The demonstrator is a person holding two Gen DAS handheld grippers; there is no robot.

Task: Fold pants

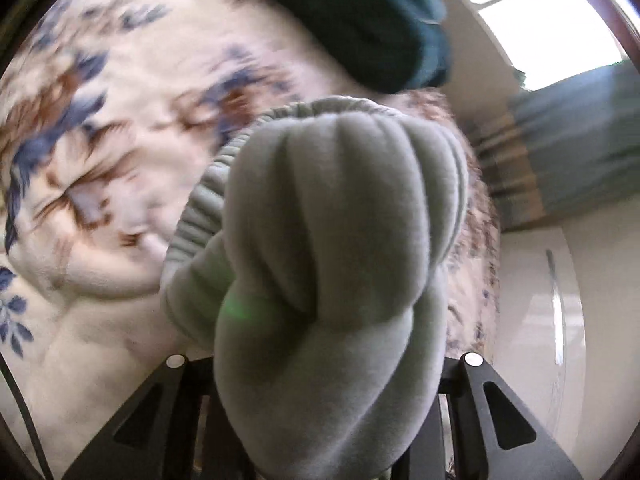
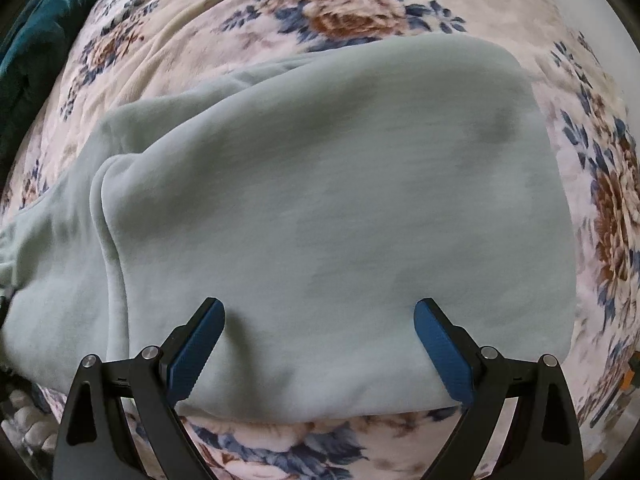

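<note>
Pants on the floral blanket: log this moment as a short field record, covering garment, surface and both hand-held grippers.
garment: pale green fleece pants, partly folded flat
surface: floral blanket
left hand-held gripper: shut on a bunched part of the pants with the elastic band, lifted off the blanket
right hand-held gripper: open, blue pads over the near edge of the pants, gripping nothing
other item: dark teal fabric at the blanket's edge
image quality: left wrist view motion-blurred

Right tool [image 2: 320, 344] spread wide over pale green pants [image 2: 320, 184] — floral blanket [image 2: 352, 8] beneath.
</note>
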